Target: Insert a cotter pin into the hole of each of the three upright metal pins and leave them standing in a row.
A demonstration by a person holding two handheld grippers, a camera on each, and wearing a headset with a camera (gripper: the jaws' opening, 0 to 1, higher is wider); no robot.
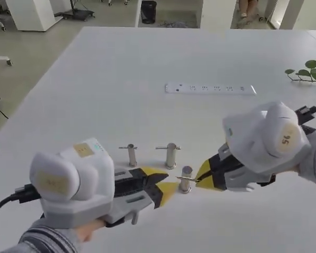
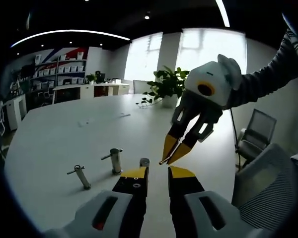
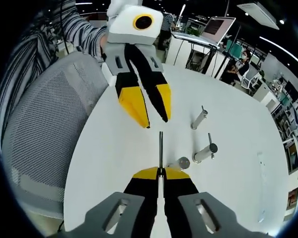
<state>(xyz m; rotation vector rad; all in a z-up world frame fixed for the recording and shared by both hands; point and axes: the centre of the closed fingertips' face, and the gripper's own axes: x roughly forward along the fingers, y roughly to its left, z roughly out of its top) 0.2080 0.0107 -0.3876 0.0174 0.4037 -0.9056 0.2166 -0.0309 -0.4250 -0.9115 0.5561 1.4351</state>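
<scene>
"On the white table (image 1: 121, 79), what stood before the person?"
"Three upright metal pins, close together. The far-left pin (image 1: 131, 156) and the middle pin (image 1: 170, 157) each had one of the fitted cotter pins (image 1: 160, 148) crosswise through its top; the front pin (image 1: 186, 182) stood nearest, just right of the middle one."
"And the right gripper (image 1: 200, 177)?"
"Its jaws were pinched tight on a thin cotter pin (image 3: 160, 146), which ran straight out from the tips. From the head view it lay level across the front pin's upper part; whether it passed through the hole I could not tell. In the right gripper view it ran just beside that pin."
"The left gripper (image 1: 166, 185)?"
"It pointed at the front pin from the opposite side, jaws a narrow gap apart, holding nothing, tips just beside the pin."
"Anything else on the table?"
"A white power strip (image 1: 210, 88) lay well beyond the pins, and a green plant (image 1: 308, 71) sat at the far right edge"
</scene>
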